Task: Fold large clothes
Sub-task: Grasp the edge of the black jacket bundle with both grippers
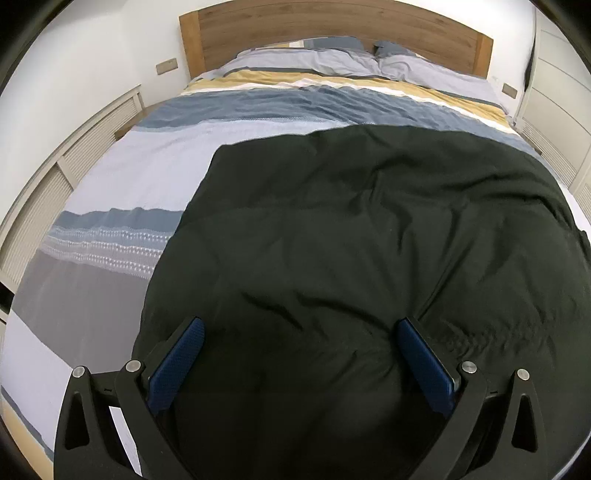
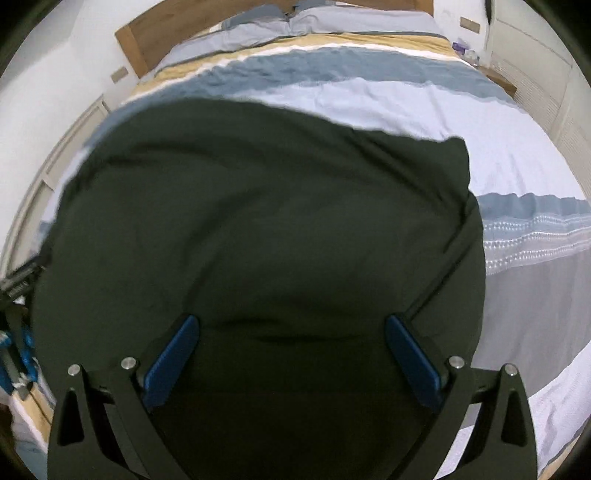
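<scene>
Bed: made up with a striped cover in pale lilac, blue, yellow, white and grey bands. Two pillows lie at the far end against a wooden headboard. Pale slatted panels run along the wall on the left of the left wrist view.

Garment: one large dark green garment is spread flat on the bed cover, on the near half of the bed. It is creased, with shallow folds across its surface. In the left wrist view its left edge runs diagonally over the lilac and grey bands. In the right wrist view the same garment fills the centre of the frame, with one corner showing at upper right against the lilac band.

Left gripper: fingers spread wide, blue pads facing inward, nothing between them; positioned over the near part of the garment. Contact with the cloth cannot be determined.

Right gripper: fingers likewise spread wide and holding nothing, over the near part of the garment. This view is somewhat blurred. Blue and black equipment shows at the left edge, not identifiable
</scene>
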`<state>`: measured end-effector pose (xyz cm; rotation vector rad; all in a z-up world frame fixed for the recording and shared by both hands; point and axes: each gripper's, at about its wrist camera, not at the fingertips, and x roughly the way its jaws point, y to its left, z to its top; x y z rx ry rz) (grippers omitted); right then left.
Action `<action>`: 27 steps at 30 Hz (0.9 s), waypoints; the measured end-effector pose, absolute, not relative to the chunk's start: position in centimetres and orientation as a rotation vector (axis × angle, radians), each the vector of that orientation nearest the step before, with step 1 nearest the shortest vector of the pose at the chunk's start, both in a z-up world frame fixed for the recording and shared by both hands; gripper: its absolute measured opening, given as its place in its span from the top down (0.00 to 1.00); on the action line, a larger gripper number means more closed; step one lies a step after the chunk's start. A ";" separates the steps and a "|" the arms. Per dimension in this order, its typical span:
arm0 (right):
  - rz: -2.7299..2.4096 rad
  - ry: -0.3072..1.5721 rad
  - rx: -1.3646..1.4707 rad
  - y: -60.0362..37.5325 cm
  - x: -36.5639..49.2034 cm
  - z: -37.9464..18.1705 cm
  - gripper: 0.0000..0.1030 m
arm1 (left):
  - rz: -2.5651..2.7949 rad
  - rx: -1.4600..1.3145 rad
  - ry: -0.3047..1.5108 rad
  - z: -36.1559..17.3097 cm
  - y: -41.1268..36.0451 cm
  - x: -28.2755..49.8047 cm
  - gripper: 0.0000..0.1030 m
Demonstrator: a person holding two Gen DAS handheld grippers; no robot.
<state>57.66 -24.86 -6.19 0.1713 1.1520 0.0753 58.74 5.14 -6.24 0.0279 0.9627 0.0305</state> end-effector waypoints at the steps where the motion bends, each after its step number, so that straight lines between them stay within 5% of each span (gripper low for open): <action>1: 0.068 1.152 0.182 -25.3 57.5 -6.4 0.01 | 0.032 0.031 0.956 -6.1 5.2 58.4 0.01; 15: 0.102 1.051 0.094 -21.5 54.8 -2.0 0.01 | 0.033 0.066 0.894 -4.7 4.4 54.8 0.01; 27: 0.124 1.103 0.087 -19.7 54.3 -5.1 0.01 | 0.042 0.072 0.899 -6.2 4.0 54.2 0.01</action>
